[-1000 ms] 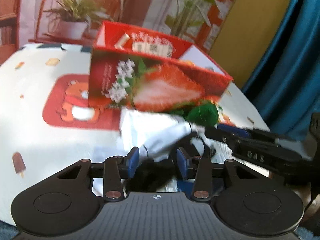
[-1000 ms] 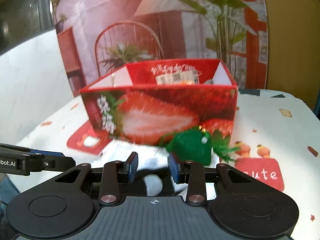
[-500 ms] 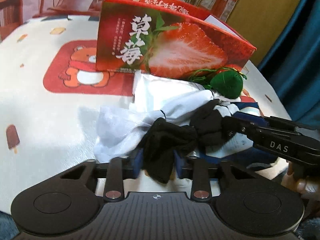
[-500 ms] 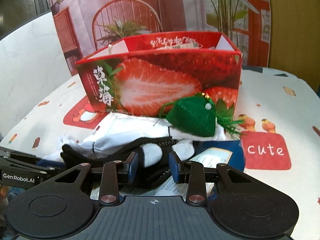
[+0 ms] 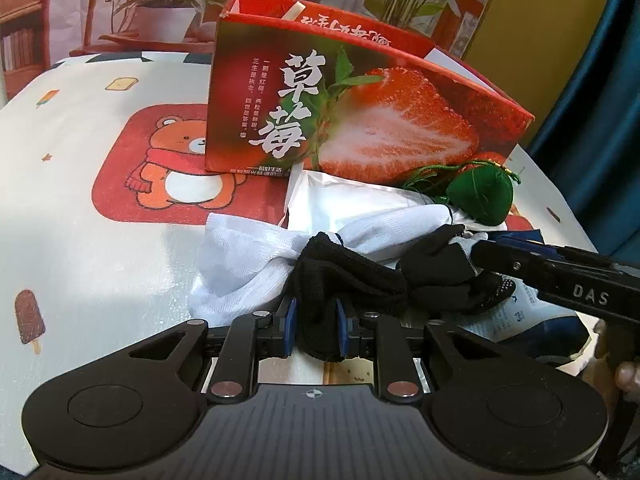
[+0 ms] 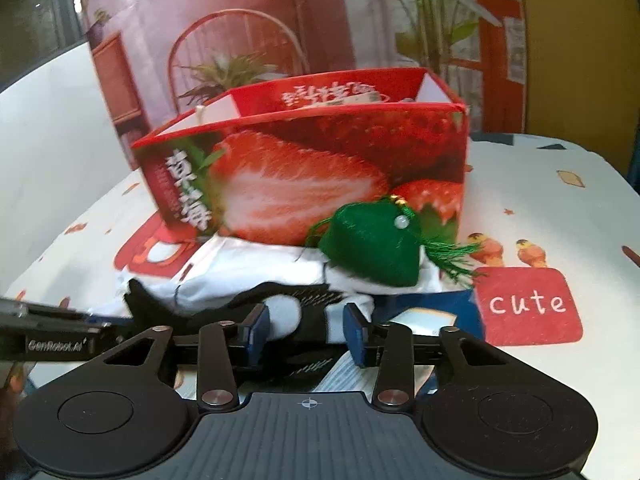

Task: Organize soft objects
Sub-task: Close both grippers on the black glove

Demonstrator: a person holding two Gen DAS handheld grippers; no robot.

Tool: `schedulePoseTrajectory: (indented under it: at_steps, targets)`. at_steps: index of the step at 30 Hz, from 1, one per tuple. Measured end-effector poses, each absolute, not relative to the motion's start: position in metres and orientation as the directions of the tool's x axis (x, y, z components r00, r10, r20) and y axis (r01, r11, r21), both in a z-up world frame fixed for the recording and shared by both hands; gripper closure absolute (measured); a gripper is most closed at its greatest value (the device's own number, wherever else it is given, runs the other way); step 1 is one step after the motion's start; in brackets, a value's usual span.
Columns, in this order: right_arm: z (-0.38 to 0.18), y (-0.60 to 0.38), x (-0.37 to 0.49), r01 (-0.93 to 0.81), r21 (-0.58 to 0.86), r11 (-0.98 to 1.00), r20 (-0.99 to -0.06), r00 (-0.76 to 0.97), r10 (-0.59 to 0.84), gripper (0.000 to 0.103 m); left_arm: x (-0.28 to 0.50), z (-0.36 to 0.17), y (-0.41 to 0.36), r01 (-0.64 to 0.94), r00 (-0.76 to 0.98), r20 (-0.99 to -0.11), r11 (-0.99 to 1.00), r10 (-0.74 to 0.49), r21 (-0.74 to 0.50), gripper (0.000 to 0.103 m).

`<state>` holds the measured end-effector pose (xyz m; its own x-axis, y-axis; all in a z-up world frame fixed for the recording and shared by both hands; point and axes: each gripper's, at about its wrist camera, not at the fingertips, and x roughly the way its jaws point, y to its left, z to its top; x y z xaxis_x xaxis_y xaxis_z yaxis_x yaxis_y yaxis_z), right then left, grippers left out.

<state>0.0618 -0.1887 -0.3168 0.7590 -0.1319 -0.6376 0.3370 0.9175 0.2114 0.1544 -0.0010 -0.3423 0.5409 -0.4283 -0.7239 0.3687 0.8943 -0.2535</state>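
- Your left gripper (image 5: 314, 330) sits low centre of the left wrist view, pointing down-forward at the pile; its jaws have just been closing and the blue pads now pinch a fold of the black sock (image 5: 344, 280).
- Your right gripper (image 6: 306, 330) is low centre in the right wrist view, same downward tilt; jaws have just been opening and stand parted, white and black fabric between them, pads not pressing on it as far as you can see.
- In the left wrist view the right gripper's black finger comes in from the right edge, tip at the black glove (image 5: 444, 264) with dotted palm.
- Soft pile: white sock (image 5: 248, 264) left of the black sock, white packet (image 5: 340, 196) behind, green tasselled pouch (image 6: 374, 248) on top at the pile's far right side, just in front of the box.
- Strawberry box (image 5: 360, 120) stands upright and open-topped in upper centre, touching the back of the pile; a card and a stick show inside, the rest is hidden.
- A blue packet (image 6: 436, 304) lies under the pile, lower right.
- Bench (image 5: 100, 240) with its cartoon cloth: open room across the left half of the left wrist view, and right of the pouch around the "cute" patch (image 6: 528, 304).
- Bench edge curves away at the right of both views; blue curtain (image 5: 592, 120) beyond it.
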Motion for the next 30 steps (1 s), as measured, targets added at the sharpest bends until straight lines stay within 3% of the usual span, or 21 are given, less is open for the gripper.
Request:
schedulePoseTrajectory:
  at_steps: [8,13,18,26,30]
  targets:
    - [-0.329,-0.193,0.087,0.350,0.225,0.909,-0.669,0.734,-0.118,0.042,0.150,-0.347,0.001,0.368,0.560,-0.704,0.892,-0.437,-0.262,0.081]
    - [-0.335,-0.183,0.093,0.320,0.150,0.936,-0.691,0.710,-0.132,0.041,0.148,-0.348,0.002,0.365,0.566,-0.698,0.892,-0.439,-0.265,0.081]
    - [-0.336,-0.179,0.091,0.297,0.158,0.942,-0.698,0.708,-0.106,0.051,0.148,-0.348,0.004,0.360,0.564,-0.698,0.892,-0.442,-0.274,0.081]
    - [-0.334,-0.175,0.080,0.274,0.208,0.939,-0.684,0.727,-0.061,0.079,0.143,-0.343,0.005,0.369,0.565,-0.689,0.886,-0.454,-0.282,0.089]
    - [-0.330,-0.177,0.069,0.267,0.261,0.928,-0.658,0.752,-0.031,0.084,0.137,-0.336,0.006,0.374,0.585,-0.669,0.885,-0.458,-0.278,0.089]
